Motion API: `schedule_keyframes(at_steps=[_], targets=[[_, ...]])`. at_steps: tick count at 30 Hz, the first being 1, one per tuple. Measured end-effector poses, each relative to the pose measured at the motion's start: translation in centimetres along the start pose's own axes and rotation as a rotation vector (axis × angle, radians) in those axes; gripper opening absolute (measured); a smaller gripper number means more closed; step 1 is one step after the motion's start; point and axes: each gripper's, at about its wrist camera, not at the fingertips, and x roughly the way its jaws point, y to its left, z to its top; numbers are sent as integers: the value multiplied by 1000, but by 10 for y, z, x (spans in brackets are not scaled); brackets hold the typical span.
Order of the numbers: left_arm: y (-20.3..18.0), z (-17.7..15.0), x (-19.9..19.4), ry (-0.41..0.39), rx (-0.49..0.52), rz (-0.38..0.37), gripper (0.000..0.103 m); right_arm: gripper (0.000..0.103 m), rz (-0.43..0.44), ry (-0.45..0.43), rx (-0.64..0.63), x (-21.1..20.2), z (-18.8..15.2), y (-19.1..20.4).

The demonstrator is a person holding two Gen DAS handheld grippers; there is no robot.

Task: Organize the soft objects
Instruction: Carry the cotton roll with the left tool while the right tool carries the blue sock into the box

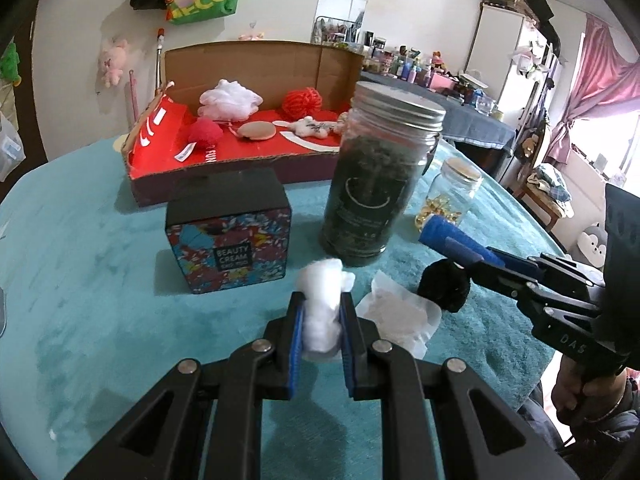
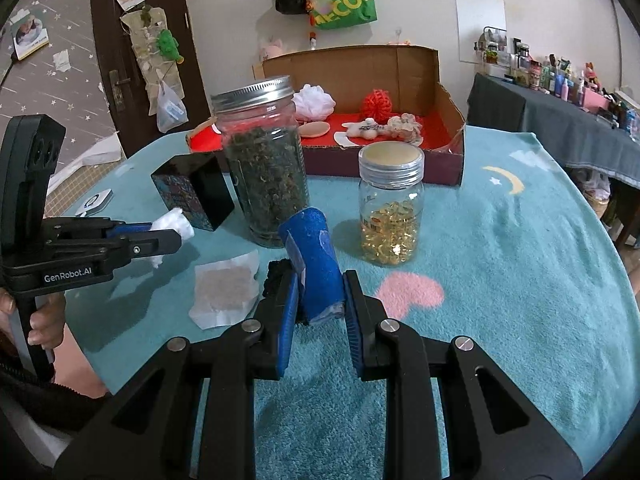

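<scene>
My left gripper (image 1: 322, 316) is shut on a white cotton wad (image 1: 323, 304), held just above the teal table cover; it also shows in the right wrist view (image 2: 172, 222). My right gripper (image 2: 322, 292) is shut on a blue foam roll (image 2: 314, 256), seen from the left wrist view too (image 1: 452, 242). A black fuzzy pom-pom (image 1: 444, 286) lies beside the right gripper's fingers. A white gauze pad (image 2: 226, 290) lies on the cover between the grippers. The cardboard box (image 1: 256, 60) at the back holds several soft items: a white puff (image 1: 230, 98), red yarn ball (image 1: 302, 100), red pom-pom (image 1: 205, 132).
A tall jar of dark dried leaves (image 2: 262, 160), a small jar of golden capsules (image 2: 390, 208) and a black patterned cream box (image 1: 228, 236) stand between the grippers and the cardboard box. A cluttered side table (image 2: 560, 96) stands at the right.
</scene>
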Motion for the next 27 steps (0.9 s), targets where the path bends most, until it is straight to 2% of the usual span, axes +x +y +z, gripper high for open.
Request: schedule_keyframes(at_steps=[11, 27], targets=[[10, -4, 1, 22, -18, 18, 17, 22, -1, 9, 25, -3, -2, -11], [84, -8, -18, 32, -106, 138, 17, 22, -84, 59, 65, -12, -8, -50]])
